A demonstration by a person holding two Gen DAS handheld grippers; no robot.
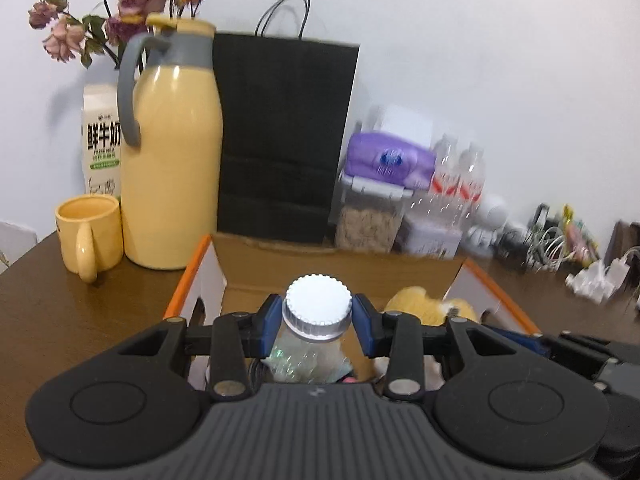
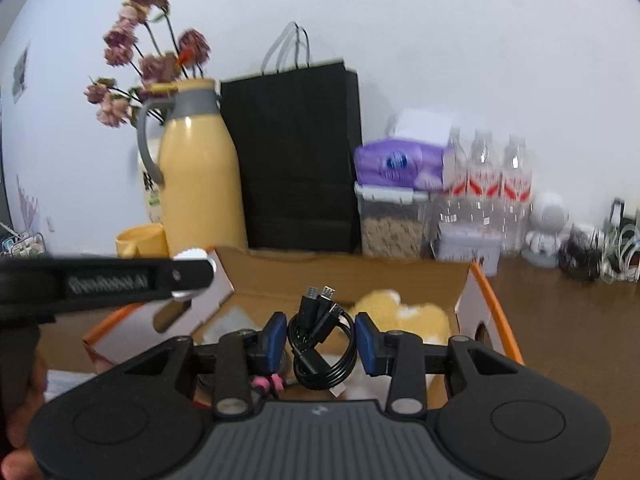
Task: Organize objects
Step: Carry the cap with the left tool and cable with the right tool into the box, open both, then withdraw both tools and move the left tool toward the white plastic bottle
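My left gripper (image 1: 318, 322) is shut on a clear plastic bottle with a white ribbed cap (image 1: 319, 300), its blue pads pressing the neck just under the cap. It hangs over an open cardboard box with orange edges (image 1: 340, 270). My right gripper (image 2: 320, 342) is shut on a coiled black cable (image 2: 322, 334) whose plugs stick up between the pads, above the same box (image 2: 352, 280). A yellow plush thing (image 2: 402, 314) lies inside the box. The left gripper's side (image 2: 120, 280) crosses the left of the right wrist view.
Behind the box stand a yellow thermos jug (image 1: 172, 168), a yellow mug (image 1: 90, 236), a milk carton (image 1: 100, 140), dried flowers and a black paper bag (image 1: 284, 140). To the right are a purple tissue pack (image 2: 400, 164), a lidded food jar (image 2: 390, 228), water bottles (image 2: 484, 184), a white figurine and tangled wires.
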